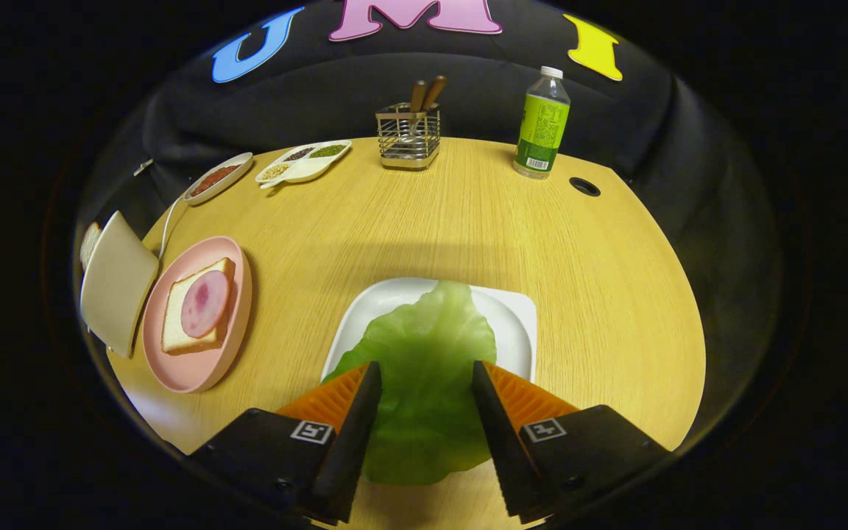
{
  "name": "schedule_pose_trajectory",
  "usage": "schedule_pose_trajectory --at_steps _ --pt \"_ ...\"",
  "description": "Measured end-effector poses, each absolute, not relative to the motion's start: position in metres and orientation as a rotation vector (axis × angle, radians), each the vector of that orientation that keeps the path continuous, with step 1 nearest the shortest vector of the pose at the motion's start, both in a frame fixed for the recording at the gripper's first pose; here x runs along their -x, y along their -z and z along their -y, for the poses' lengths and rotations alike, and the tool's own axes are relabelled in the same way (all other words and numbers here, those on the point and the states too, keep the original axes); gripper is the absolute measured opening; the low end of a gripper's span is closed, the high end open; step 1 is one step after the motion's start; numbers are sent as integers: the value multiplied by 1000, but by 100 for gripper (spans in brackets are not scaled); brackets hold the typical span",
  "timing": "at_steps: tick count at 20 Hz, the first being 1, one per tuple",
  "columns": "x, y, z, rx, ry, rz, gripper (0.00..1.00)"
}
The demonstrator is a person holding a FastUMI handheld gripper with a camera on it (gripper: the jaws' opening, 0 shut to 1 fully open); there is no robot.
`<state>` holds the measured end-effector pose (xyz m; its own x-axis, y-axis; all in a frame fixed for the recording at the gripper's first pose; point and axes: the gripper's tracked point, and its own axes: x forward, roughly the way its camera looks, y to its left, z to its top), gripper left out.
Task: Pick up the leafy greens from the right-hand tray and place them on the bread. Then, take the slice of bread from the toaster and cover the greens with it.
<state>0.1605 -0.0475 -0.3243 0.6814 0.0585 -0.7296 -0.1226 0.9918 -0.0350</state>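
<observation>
Between the claw's (426, 375) spread fingers lies the lettuce (424, 368), a green leaf whose sides meet both inner pads, though whether they truly press it I cannot tell. It drapes over a white tray (516, 324) on a round wooden table (468, 221). Left of the fingers, a pink plate (236, 324) holds bread (177, 324) topped with ham (205, 303); beside it stands the toaster (116, 283). Beyond are dishes (305, 162), a wire rack (409, 136) and a bottle (542, 125) before black cloth.
</observation>
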Motion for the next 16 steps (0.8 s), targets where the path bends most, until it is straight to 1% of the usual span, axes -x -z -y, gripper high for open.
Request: schedule_pose_trajectory --at_steps 1,3,5,7,9,10,12,16 --pt "-161 324 49 78 -94 -816 76" --pt "-161 324 48 76 -95 -818 51" --pt "-161 323 47 81 -111 -831 51" --pt "-161 324 48 70 -99 -838 21" --pt "-161 324 47 75 -110 -840 21" --pt "-162 323 45 69 -121 -840 10" --pt "-159 322 38 30 -148 -848 7" --pt "-160 308 41 74 -130 -820 6"
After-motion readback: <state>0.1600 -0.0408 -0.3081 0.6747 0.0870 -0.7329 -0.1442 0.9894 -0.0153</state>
